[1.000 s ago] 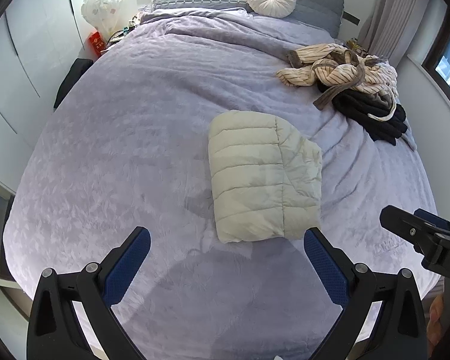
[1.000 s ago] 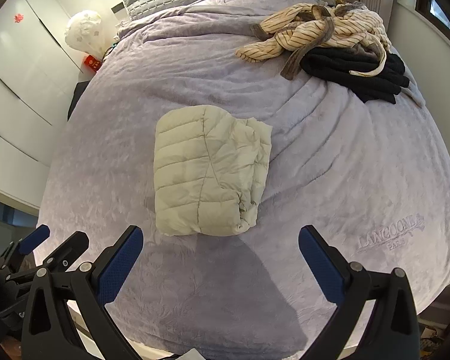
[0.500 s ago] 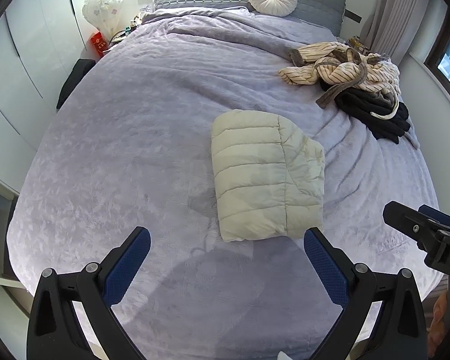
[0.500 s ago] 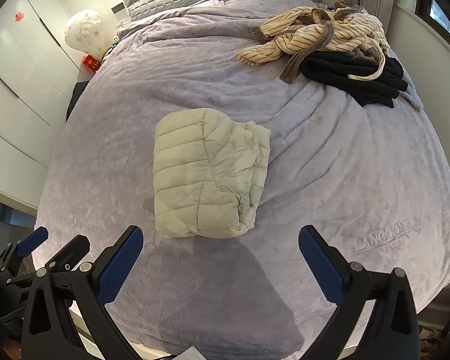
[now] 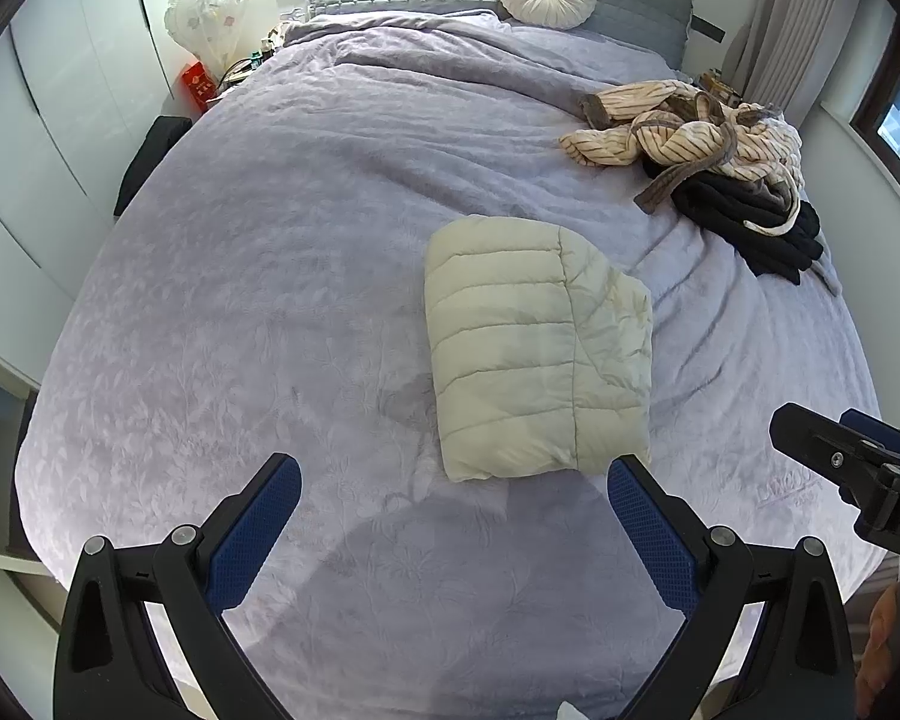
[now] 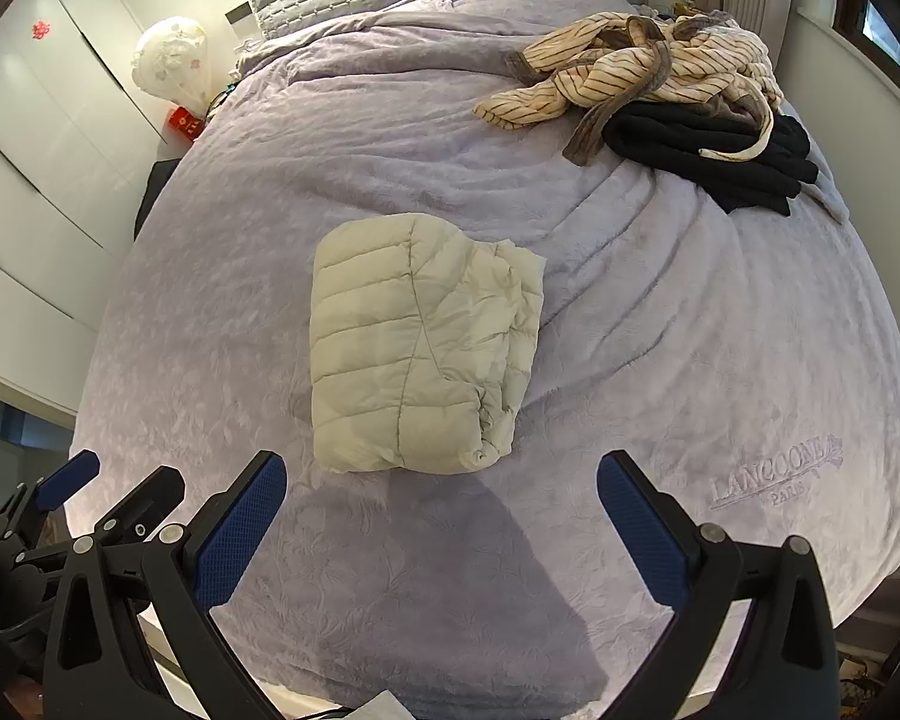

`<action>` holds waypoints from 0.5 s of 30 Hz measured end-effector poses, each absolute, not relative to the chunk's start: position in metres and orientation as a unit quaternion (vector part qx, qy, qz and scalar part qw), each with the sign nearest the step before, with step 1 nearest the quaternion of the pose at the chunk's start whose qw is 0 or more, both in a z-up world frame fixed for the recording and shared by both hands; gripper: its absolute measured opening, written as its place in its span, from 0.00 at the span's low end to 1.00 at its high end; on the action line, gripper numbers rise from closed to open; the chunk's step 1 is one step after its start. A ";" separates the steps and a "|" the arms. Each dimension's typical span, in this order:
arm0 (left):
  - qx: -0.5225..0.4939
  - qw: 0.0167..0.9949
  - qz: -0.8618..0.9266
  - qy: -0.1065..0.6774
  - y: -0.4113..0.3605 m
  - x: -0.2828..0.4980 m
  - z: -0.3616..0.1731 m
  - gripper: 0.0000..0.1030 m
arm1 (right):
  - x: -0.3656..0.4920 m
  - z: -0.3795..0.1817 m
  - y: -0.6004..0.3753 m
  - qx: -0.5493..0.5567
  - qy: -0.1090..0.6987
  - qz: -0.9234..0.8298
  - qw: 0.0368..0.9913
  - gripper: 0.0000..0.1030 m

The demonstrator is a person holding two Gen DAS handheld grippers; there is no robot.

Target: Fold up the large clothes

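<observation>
Your cream quilted jacket (image 5: 537,348) lies folded into a compact block at the centre of the frame in both wrist views, resting on the lilac bedspread (image 5: 270,300) with open cloth all round it. Judge it as light, puffy and springy: the down fill will want to loft back open, and the smooth shell looks slippery, so a shallow pinch would likely slide off. If it needs another fold or a lift, take it along the rounded folded edge at the left side of the block, or deep under the near bottom corners, and not by the loose layered edges (image 6: 510,330) that show stacked on its right side in the right wrist view. Your left gripper (image 5: 453,501) is spread wide and holds nothing; it sits at the bottom of its frame, with the jacket's near edge just above and a little right of the gap between its fingers, not touching. Your right gripper (image 6: 441,495) is likewise wide apart and empty, the block lying above the gap and slightly left. The next clothes wait well apart in the upper right: a striped garment (image 6: 630,66) heaped partly over a dark garment (image 6: 720,150), both unfolded.
</observation>
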State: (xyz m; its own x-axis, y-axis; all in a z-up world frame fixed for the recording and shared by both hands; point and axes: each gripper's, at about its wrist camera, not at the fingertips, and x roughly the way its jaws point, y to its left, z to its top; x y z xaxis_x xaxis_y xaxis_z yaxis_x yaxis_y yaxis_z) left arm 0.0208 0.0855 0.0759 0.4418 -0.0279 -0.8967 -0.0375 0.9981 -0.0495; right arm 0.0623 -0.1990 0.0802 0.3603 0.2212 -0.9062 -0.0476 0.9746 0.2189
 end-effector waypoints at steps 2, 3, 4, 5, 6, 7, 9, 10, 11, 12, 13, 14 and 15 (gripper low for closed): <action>-0.031 0.848 0.003 0.529 0.085 0.021 0.075 0.99 | 0.063 0.080 -0.199 0.078 0.560 0.082 0.821 1.00; -0.031 0.848 0.003 0.530 0.086 0.021 0.074 0.99 | 0.063 0.080 -0.199 0.077 0.560 0.083 0.820 1.00; -0.031 0.848 0.003 0.530 0.086 0.021 0.074 0.99 | 0.063 0.080 -0.199 0.077 0.561 0.083 0.820 1.00; -0.031 0.848 0.003 0.530 0.086 0.021 0.074 0.99 | 0.063 0.080 -0.199 0.077 0.560 0.083 0.821 1.00; -0.030 0.848 0.003 0.530 0.086 0.022 0.074 0.99 | 0.062 0.080 -0.199 0.077 0.560 0.083 0.821 1.00; -0.030 0.848 0.003 0.530 0.086 0.022 0.074 0.99 | 0.062 0.080 -0.198 0.077 0.560 0.082 0.821 1.00; -0.030 0.848 0.003 0.530 0.087 0.022 0.074 0.99 | 0.062 0.080 -0.198 0.077 0.560 0.082 0.821 1.00; -0.030 0.847 0.003 0.530 0.087 0.022 0.074 0.99 | 0.062 0.080 -0.199 0.077 0.560 0.082 0.821 1.00; -0.030 0.847 0.003 0.530 0.087 0.022 0.074 0.99 | 0.063 0.080 -0.198 0.078 0.560 0.082 0.821 1.00; -0.029 0.847 0.003 0.530 0.087 0.023 0.073 0.99 | 0.062 0.080 -0.198 0.078 0.560 0.082 0.820 1.00; -0.029 0.847 0.002 0.530 0.087 0.024 0.073 0.99 | 0.062 0.080 -0.198 0.077 0.560 0.082 0.821 1.00; -0.029 0.847 0.002 0.530 0.087 0.024 0.073 0.99 | 0.063 0.080 -0.198 0.077 0.560 0.082 0.821 1.00; -0.029 0.847 0.002 0.530 0.087 0.024 0.073 0.99 | 0.062 0.080 -0.198 0.078 0.560 0.082 0.821 1.00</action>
